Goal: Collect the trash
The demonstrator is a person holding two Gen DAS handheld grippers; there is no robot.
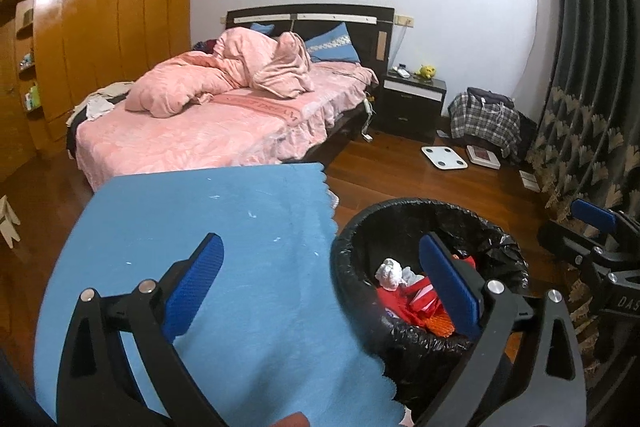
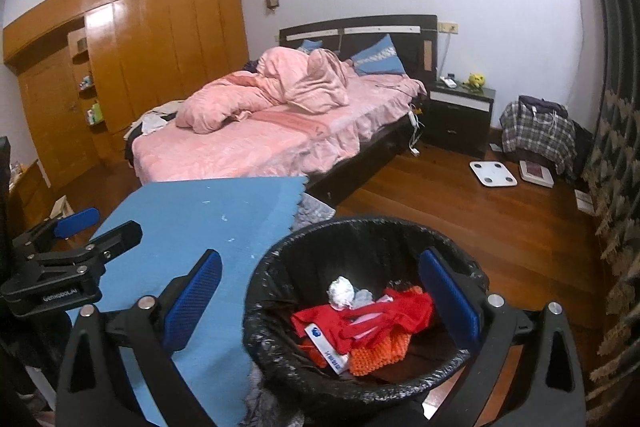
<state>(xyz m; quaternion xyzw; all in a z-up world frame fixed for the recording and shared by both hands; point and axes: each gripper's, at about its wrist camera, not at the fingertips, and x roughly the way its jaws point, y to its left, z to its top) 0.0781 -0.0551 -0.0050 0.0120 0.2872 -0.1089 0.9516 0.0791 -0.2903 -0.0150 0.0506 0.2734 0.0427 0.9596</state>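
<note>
A black bin lined with a black bag point(image 1: 356, 251) point(image 2: 280, 259) stands on the floor beside a table under a blue cloth point(image 1: 208, 227) point(image 2: 192, 223). In the bin lie red wrappers point(image 2: 372, 319), an orange net point(image 2: 380, 347) and a crumpled white paper ball point(image 2: 341, 291) point(image 1: 389, 271). My left gripper point(image 1: 324, 287) is open and empty, above the cloth's right edge and the bin's rim. My right gripper point(image 2: 320, 301) is open and empty, above the bin. Each gripper shows at the edge of the other's view, the right one in the left wrist view point(image 1: 592, 239) and the left one in the right wrist view point(image 2: 76, 243).
A bed with pink bedding point(image 1: 208, 119) point(image 2: 260, 135) stands behind the table. A dark nightstand point(image 2: 460, 111), a white scale point(image 2: 493, 173), a plaid bag point(image 2: 536, 135) and a dark patterned curtain point(image 2: 616, 167) are at the right. Wooden wardrobes point(image 1: 112, 27) line the left wall.
</note>
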